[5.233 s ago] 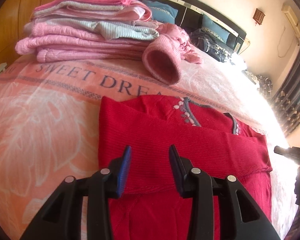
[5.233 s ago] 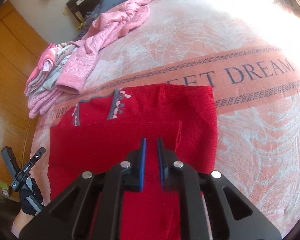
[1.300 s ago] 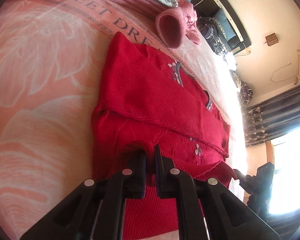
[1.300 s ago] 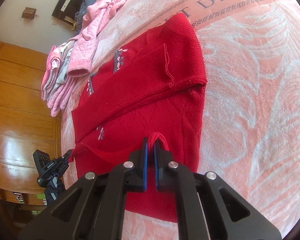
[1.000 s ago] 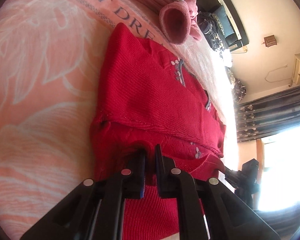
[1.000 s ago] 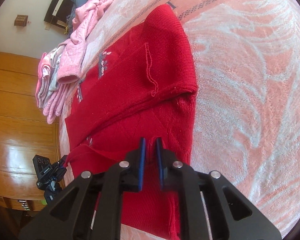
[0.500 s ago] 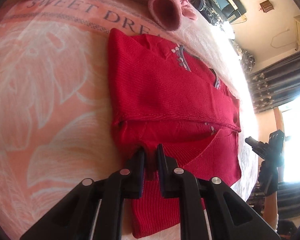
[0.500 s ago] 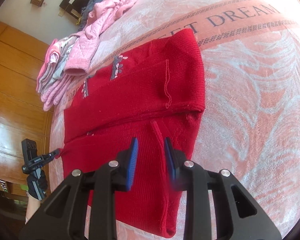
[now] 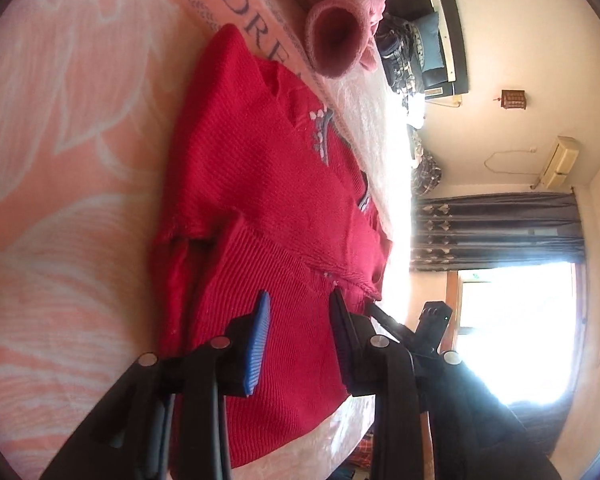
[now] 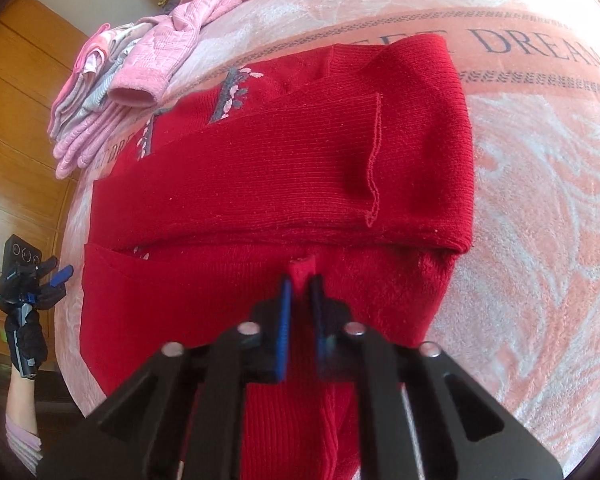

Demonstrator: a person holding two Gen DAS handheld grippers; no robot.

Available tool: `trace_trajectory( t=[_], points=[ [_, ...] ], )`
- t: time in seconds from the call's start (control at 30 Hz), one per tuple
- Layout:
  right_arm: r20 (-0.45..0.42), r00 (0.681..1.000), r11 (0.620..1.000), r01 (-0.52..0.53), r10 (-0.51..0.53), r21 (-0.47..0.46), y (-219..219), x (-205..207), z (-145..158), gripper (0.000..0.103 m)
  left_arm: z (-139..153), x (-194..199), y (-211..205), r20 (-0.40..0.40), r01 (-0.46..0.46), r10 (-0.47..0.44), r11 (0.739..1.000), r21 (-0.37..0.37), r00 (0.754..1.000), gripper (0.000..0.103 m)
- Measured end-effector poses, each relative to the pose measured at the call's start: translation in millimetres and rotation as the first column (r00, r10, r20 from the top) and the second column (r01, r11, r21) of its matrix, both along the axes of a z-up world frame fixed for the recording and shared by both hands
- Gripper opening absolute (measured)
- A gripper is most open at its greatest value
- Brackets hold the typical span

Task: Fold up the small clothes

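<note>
My right claw [image 10: 300, 286] is pinched nearly closed on a small ridge of the red sweater [image 10: 260, 184], a fold of knit standing up between my two blue pads right at the tips. Just ahead of that claw a sleeve lies folded across the sweater's body, its cuff seam running down toward my right. Beyond it, further from the claw, grey and pink embroidery marks the sweater's chest. The sweater lies flat on the pink blanket [image 10: 540, 200] of the bed, whose lettered band passes behind the garment.

My left claw [image 9: 298, 320] stands wide apart, holding nothing, its pads hovering over the lower part of the red sweater [image 9: 260, 168]; I cannot tell whether the tips touch the cloth. In the right wrist view that same claw [image 10: 58, 276] shows off to the far left at the bed's edge, gripped by a gloved hand [image 10: 26, 340].

Far ahead and left of my right claw sits a stack of folded pink clothes [image 10: 96, 92], with a pink quilted jacket [image 10: 188, 28] sprawled beside it, one cuff near the sweater's collar.
</note>
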State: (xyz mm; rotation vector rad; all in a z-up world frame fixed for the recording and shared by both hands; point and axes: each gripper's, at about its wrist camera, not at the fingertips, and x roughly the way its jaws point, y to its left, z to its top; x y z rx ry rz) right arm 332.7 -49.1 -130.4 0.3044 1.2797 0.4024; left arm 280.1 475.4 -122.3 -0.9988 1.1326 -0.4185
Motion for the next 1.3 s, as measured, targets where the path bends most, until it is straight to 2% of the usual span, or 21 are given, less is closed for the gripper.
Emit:
trace_trajectory(
  t=[0.07,0.13,0.2,0.27,0.4,0.53,0.67,1.0,1.07,1.1,1.17,1.3],
  points=[
    [0.019,1.0,1.0,-0.002,0.002,-0.003,-2,-1,5,0.004,18,-1,5,0.071,-0.031,0.025,0.997,0.076,0.997,0.034],
    [0.034,0.999,1.0,0.014,-0.014,-0.014,-9,-2,11,0.003,31,-2,4,0.122,-0.021,0.001,0.986,0.168,0.993,0.04],
    [0.032,0.999,1.0,0.026,-0.026,0.011,-17,-1,12,0.003,36,-1,-5,0.133,0.017,-0.06,0.954,0.299,0.989,0.041],
    [0.028,0.999,1.0,0.027,-0.028,0.012,-21,-2,10,0.003,37,1,-18,0.132,0.049,-0.11,0.917,0.396,0.985,0.041],
    [0.015,0.999,0.999,0.029,-0.029,0.018,-19,-2,4,0.003,26,7,-33,0.111,0.114,-0.189,0.87,0.48,0.976,0.041],
    [0.019,1.0,1.0,0.015,-0.016,0.025,-16,-3,4,0.003,15,6,-49,0.08,0.169,-0.248,0.829,0.534,0.965,0.041],
    [0.023,1.0,0.999,0.004,-0.005,0.033,-16,-3,5,0.004,6,10,-53,0.047,0.174,-0.244,0.798,0.577,0.969,0.041],
    [0.023,1.0,0.999,-0.008,0.007,0.045,-16,-5,8,0.012,0,13,-59,0.051,0.171,-0.241,0.805,0.568,0.969,0.038],
    [0.033,0.999,0.999,0.004,-0.006,0.053,-20,-4,12,0.023,-2,13,-61,0.04,0.173,-0.244,0.783,0.597,0.969,0.021],
    [0.039,0.999,0.998,0.01,-0.012,0.056,-22,-3,15,0.031,-2,12,-60,0.044,0.166,-0.239,0.783,0.599,0.97,0.019],
    [0.044,0.999,0.999,0.011,-0.013,0.053,-23,-2,17,0.032,-2,11,-56,0.052,0.157,-0.23,0.796,0.585,0.972,0.018],
    [0.032,0.999,0.999,-0.009,0.008,0.031,-16,2,10,0.032,-3,11,-56,0.048,0.157,-0.226,0.8,0.58,0.973,0.019]
  ],
)
